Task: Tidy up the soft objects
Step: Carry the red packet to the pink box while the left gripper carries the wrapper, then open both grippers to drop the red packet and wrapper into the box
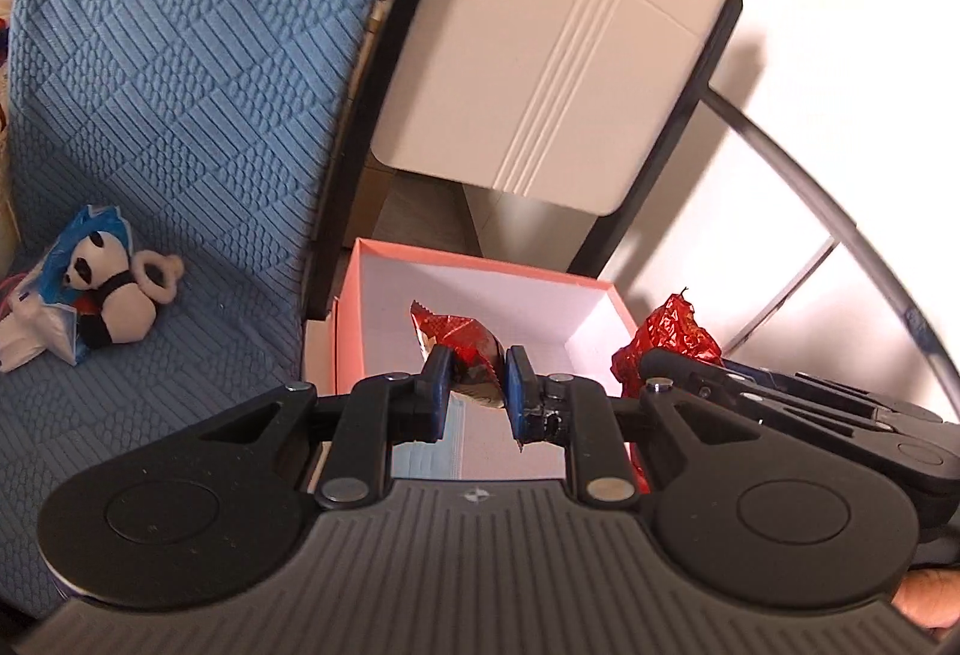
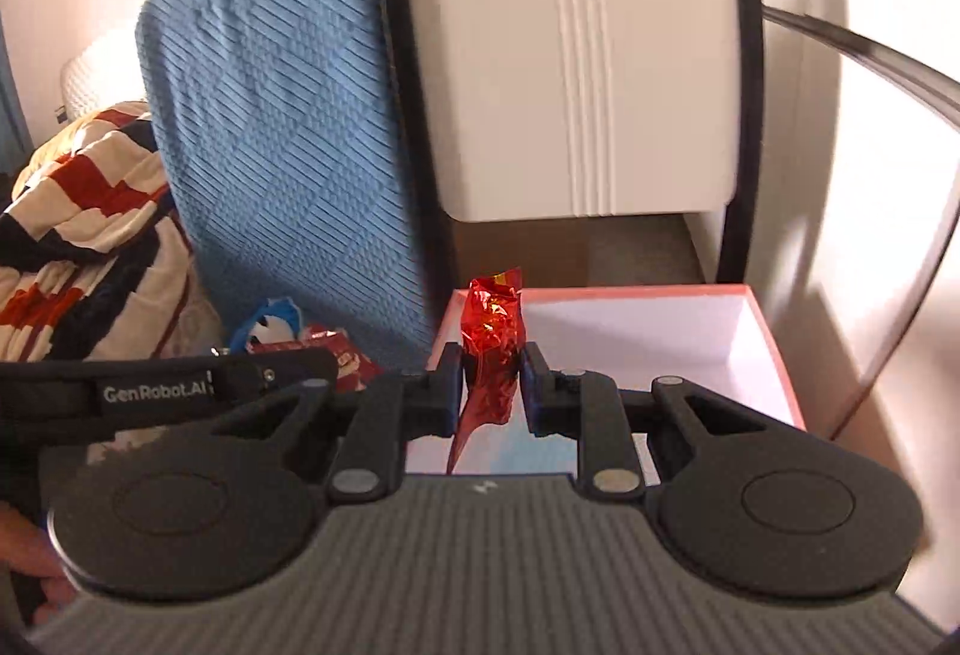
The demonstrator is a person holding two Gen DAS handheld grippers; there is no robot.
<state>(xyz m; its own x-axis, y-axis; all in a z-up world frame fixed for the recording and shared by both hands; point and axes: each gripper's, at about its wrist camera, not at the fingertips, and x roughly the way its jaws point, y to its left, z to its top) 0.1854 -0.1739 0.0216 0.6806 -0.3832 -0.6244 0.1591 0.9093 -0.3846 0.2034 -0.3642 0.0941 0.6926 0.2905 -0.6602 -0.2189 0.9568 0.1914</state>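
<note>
I'm holding two crinkled red foil snack packets, one per tool. Left gripper (image 1: pixel 477 385) is clenched on the first red foil packet (image 1: pixel 459 340): shiny red top, darker brown printing low down, pinched between the blue pads (image 1: pixel 516 385) at its lower half, top end tilting up-left. Right gripper (image 2: pixel 492 385) is clenched on the second red foil packet (image 2: pixel 493 337): standing roughly upright, twisted, glossy, its tail hanging below the pads.

Both packets are hovering over the near-left part of the open pink cardboard box with white inside (image 1: pixel 480 289), not resting in it. Something pale blue is lying at the box's near edge, mostly hidden by my tools, so I can't identify it.

In the left view the second packet (image 1: pixel 666 343) and the right tool are sitting just right of mine, over the box's right wall.

Around: a blue quilted seat cushion (image 1: pixel 180 115) is standing against the box's left side; a white plastic chair back (image 2: pixel 588 85) is rising behind the box's far edge. On the blue seat, well left of the box, a small panda plush toy (image 1: pixel 114 301) is lying on a blue-and-white plastic bag (image 1: pixel 45 319). A red, white and navy striped blanket (image 2: pixel 78 211) is piled further left.
</note>
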